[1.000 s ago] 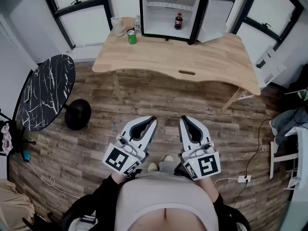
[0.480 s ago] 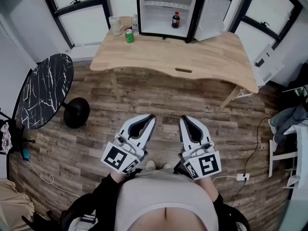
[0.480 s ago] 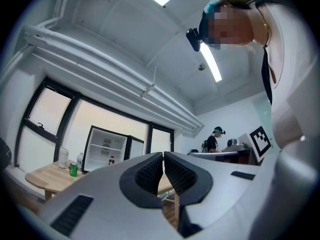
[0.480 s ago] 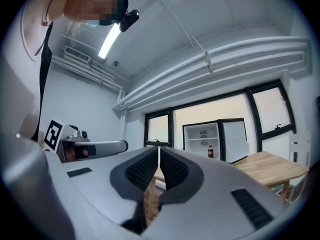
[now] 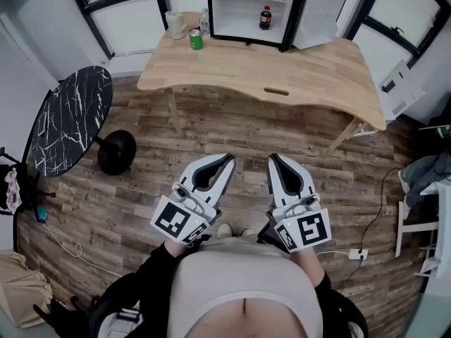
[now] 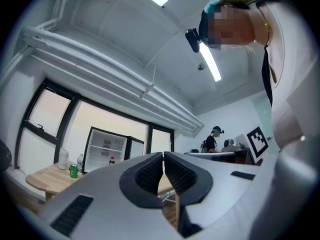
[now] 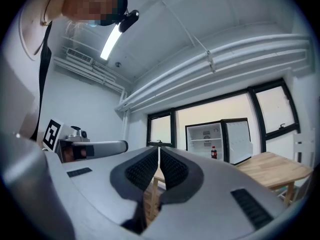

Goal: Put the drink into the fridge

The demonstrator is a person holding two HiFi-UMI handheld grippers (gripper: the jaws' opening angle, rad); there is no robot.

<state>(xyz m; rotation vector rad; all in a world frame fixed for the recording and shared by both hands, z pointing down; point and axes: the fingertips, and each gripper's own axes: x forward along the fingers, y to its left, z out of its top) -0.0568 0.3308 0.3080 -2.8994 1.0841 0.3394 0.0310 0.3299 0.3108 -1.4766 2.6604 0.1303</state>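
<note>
Well, our left gripper [image 5: 228, 159] and right gripper [image 5: 273, 159] are closed, empty. We reckon the can [image 5: 195, 39] at eleven o'clock light, slippery: pinch mid-body

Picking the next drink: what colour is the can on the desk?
Green; the can shows best in the head view.

Black marble round table [image 5: 67, 129] L of wooden desk [image 5: 282, 69]; power strip [image 5: 358, 254] on plank floor [image 5: 232, 136], R side.

fridge [image 5: 239, 11] on table [image 5: 296, 72], bottle [image 5: 265, 17] inside; can [image 5: 195, 39] left
</note>
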